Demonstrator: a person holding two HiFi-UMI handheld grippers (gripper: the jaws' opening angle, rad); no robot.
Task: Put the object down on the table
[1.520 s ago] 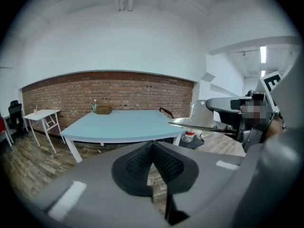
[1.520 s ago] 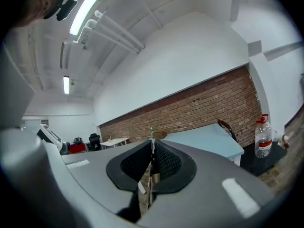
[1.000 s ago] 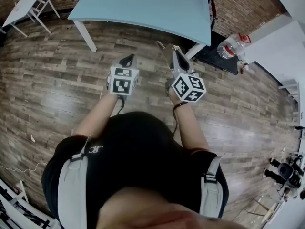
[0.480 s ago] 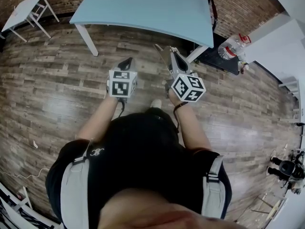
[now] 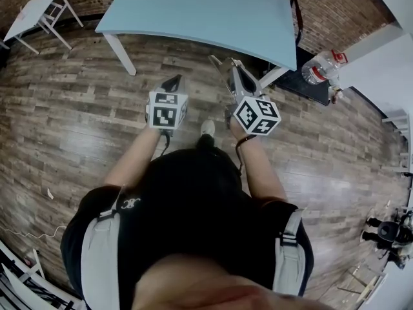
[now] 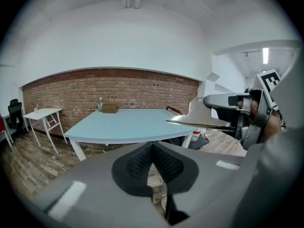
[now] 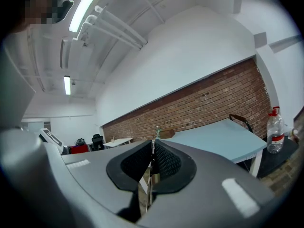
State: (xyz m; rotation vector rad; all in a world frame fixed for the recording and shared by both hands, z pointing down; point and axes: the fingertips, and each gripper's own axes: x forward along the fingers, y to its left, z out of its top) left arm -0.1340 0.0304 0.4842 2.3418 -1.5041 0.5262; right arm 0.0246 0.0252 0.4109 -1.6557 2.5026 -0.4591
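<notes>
The person took a step toward the light blue table (image 5: 213, 11), so its near edge drew closer to the left hand-held gripper (image 5: 173, 81) and the right hand-held gripper (image 5: 233, 70). A white shoe (image 5: 206, 129) came into sight on the wooden floor (image 5: 64, 108) between the forearms, where a second before only the dark shirt showed.

We note left gripper (image 5: 172, 82) and right gripper (image 5: 235, 68) side by side above plank floor (image 5: 64, 108), short of light-blue table (image 5: 206, 11). Flat metal piece (image 5: 221, 73) juts from the right one. Water bottle (image 5: 319, 70) sits right of the table.
</notes>
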